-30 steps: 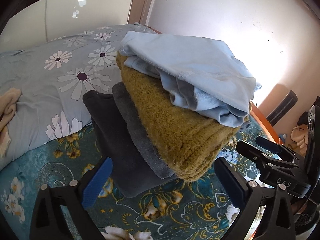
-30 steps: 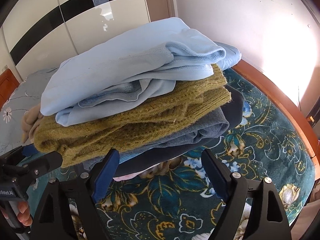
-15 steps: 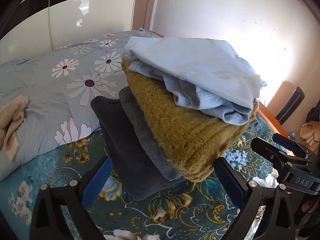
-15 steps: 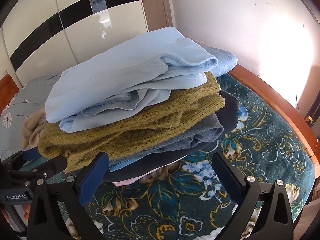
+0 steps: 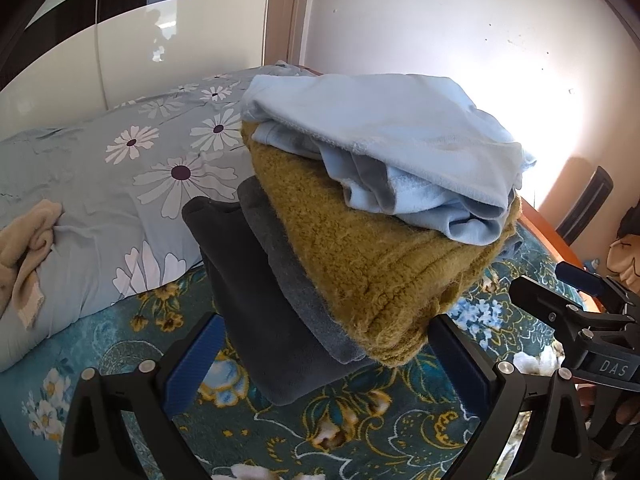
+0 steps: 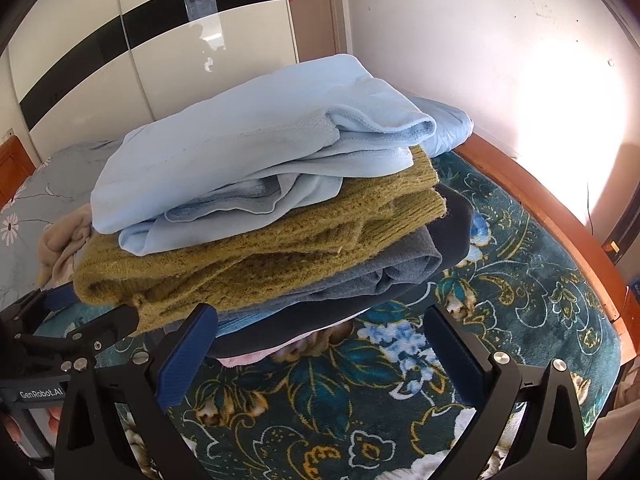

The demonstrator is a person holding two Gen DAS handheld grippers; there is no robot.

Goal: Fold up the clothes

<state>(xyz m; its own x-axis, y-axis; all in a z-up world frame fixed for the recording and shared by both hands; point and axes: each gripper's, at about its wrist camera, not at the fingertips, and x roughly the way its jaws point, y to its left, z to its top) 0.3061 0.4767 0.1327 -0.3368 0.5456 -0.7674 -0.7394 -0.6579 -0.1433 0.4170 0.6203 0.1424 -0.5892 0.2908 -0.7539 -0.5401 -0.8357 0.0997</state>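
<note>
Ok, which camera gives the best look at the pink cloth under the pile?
The right wrist view: a pink edge peeks out beneath the dark bottom garment. In the left wrist view it is hidden; only the stack's dark layers show.

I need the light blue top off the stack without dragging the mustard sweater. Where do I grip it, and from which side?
Judging from the right wrist view, take the light blue top at its rolled hem corner, coming in from the side nearest the wall. That edge overhangs the mustard sweater and curls up free, so the open right gripper can probably pinch it alone and lift.
</note>
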